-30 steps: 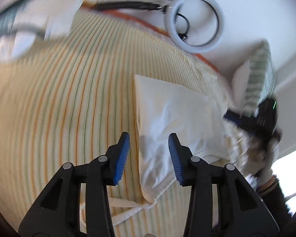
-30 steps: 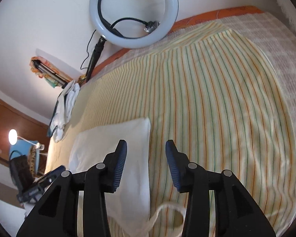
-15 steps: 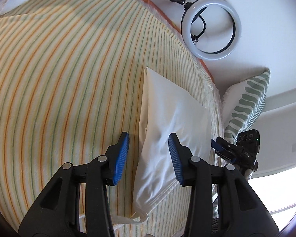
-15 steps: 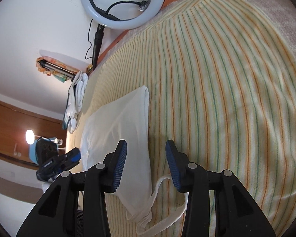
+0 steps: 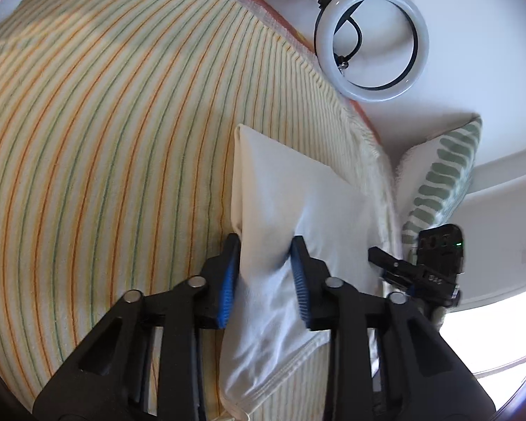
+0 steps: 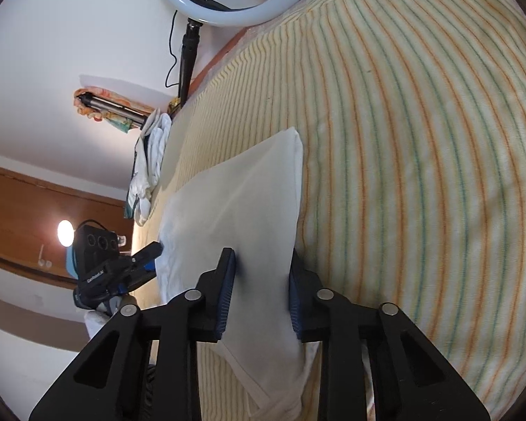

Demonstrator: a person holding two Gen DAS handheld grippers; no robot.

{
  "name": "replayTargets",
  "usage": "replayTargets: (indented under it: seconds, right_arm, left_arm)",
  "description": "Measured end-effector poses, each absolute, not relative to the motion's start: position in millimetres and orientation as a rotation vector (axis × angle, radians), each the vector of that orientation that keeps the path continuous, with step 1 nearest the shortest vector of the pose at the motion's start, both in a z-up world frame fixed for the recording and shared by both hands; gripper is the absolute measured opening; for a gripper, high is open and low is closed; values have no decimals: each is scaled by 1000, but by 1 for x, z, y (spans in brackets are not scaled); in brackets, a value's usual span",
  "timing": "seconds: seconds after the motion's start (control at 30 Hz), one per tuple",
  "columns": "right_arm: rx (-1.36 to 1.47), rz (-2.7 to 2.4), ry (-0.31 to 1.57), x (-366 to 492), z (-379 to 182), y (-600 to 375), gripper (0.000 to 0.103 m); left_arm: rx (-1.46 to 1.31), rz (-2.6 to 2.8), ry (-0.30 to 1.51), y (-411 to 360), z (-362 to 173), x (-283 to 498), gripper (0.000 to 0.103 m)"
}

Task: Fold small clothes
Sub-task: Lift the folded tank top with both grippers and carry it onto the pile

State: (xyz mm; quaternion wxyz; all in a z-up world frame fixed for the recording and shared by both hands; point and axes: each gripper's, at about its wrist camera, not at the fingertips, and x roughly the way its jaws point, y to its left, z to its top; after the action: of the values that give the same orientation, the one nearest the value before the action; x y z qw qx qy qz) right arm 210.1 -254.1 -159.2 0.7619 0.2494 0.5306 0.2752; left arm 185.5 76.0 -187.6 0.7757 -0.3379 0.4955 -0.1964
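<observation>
A bed under a cream cover with orange and green stripes (image 5: 105,147) fills the scene. At its far edge stands a white ring light (image 5: 371,40) on a black stand (image 6: 187,59). A green-and-white patterned pillow (image 5: 438,182) lies at the right; crumpled white cloths (image 6: 150,161) lie far left.

White garment (image 5: 298,203) on cream bedspread (image 5: 105,140) striped orange and green; green-and-white patterned pillow (image 5: 438,182); black claws' blue pads (image 5: 228,277)

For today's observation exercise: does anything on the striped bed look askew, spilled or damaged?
Nothing stands out. The white garment lies on the striped bedspread, slightly wrinkled, with both grippers closing on its near end.
</observation>
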Motion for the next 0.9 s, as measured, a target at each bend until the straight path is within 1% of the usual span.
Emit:
replayTargets:
  seconds: [0.03, 0.07, 0.1, 0.23, 0.37, 0.5, 0.67, 0.9]
  right_arm:
    - [531, 592, 1151, 209, -158, -253, 17]
    - [522, 588, 1146, 208, -156, -251, 14]
    - [515, 586, 1143, 207, -154, -249, 13]
    - [426, 544, 1110, 198, -138, -241, 10]
    - [267, 496, 1055, 184, -117, -221, 9]
    - [190, 480, 1011, 174, -101, -205, 9]
    - [163, 483, 964, 164, -83, -186, 8]
    - [146, 504, 917, 160, -63, -152, 8]
  left_arm:
    - [-703, -415, 1066, 72, -185, 185, 20]
    - [-683, -411, 1061, 70, -184, 184, 19]
    - [-654, -406, 1053, 67, -182, 183, 15]
    - [-526, -384, 996, 55, -165, 174, 12]
    - [-424, -379, 930, 46, -147, 161, 11]
    - [-362, -377, 876, 41, -132, 148, 10]
    - [-339, -367, 821, 49, -115, 136, 10]
    - [-342, -339, 760, 84, -91, 119, 10]
